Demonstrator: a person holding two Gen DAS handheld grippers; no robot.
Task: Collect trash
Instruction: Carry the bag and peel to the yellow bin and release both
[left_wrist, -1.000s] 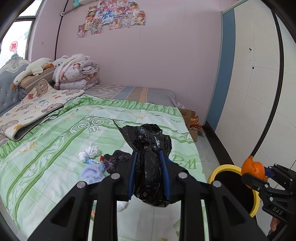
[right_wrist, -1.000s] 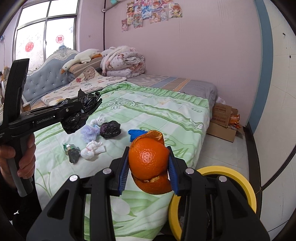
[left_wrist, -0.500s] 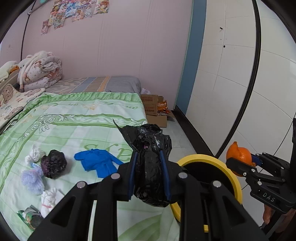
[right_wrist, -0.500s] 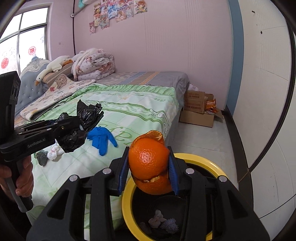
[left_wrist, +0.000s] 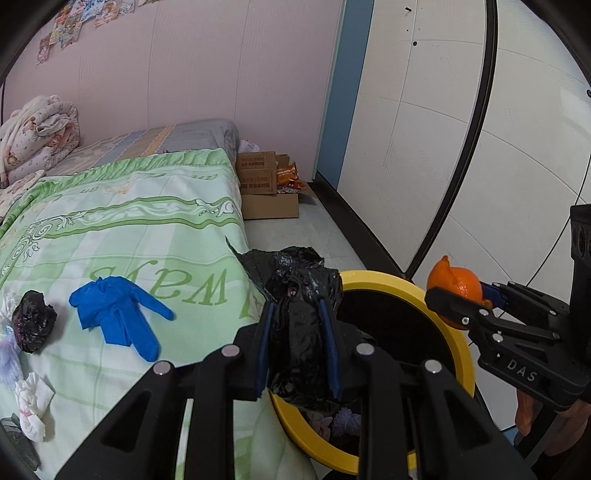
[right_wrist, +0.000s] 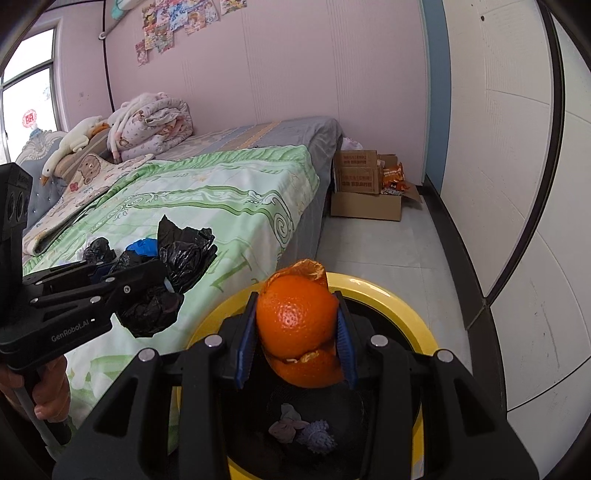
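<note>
Two loads are ready to drop. At the lower centre of the left wrist view, the left tongs (left_wrist: 297, 345) are clamped on a crumpled black plastic bag (left_wrist: 301, 332), held at the near rim of the yellow-rimmed bin (left_wrist: 460, 345), likely so it falls inside. In the right wrist view's lower centre, the right tongs (right_wrist: 297, 345) are clamped on an orange peel (right_wrist: 297, 325) directly above the bin's dark mouth, where scraps already lie. On the green bedspread (left_wrist: 147, 236), at the left of the left view, a blue glove (left_wrist: 118, 317), a black wad (left_wrist: 33, 319) and white tissue (left_wrist: 33, 400) await collection.
</note>
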